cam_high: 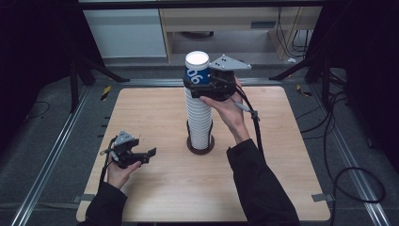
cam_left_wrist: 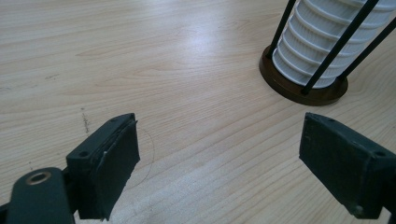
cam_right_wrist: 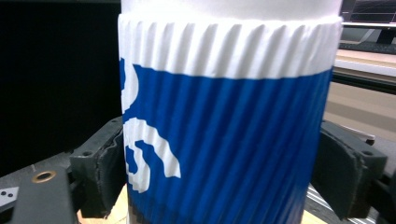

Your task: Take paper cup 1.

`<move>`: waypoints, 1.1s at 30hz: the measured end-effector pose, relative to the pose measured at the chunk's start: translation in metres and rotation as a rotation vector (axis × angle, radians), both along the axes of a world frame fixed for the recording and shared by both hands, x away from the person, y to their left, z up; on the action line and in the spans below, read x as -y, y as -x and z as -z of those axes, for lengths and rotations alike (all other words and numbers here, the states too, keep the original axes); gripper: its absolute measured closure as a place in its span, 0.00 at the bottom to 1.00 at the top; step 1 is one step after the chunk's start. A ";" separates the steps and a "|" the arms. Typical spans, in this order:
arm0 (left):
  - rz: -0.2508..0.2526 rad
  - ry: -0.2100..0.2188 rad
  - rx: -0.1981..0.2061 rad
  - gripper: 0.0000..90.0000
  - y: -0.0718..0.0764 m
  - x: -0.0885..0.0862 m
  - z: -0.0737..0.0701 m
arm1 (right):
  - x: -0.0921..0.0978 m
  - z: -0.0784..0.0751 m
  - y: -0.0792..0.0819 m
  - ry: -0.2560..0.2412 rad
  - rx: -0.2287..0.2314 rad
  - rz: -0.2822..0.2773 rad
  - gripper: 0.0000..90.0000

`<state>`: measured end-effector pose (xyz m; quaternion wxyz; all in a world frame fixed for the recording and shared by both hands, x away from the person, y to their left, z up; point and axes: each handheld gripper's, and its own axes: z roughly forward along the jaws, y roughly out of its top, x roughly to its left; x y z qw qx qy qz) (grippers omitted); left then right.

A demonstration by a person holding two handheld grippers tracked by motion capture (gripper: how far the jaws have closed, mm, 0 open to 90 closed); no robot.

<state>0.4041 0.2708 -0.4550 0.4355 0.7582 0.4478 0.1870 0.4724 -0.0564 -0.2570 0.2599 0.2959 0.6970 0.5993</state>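
Right tool clamps blue-and-white cup atop tall cup stack at desk centre, cup upright, mouth up; left tool spread wide, holding nothing, low over desk

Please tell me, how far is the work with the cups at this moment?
Done: the right gripper has its jaws closed on the top cup, the blue and white one on the tall stack in the holder. In hand: taking that cup, though I cannot tell if it is lifted free. Left: setting it somewhere on the table. The left gripper is open, holding nothing.
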 end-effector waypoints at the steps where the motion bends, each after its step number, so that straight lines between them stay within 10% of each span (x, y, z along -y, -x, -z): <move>1: 0.000 0.000 0.000 0.13 0.000 0.000 0.000 | 0.000 0.000 0.000 -0.001 -0.001 -0.002 0.18; 33: 0.004 -0.006 -0.001 0.13 0.001 0.001 0.000 | -0.002 -0.010 0.001 0.033 -0.001 -0.006 0.21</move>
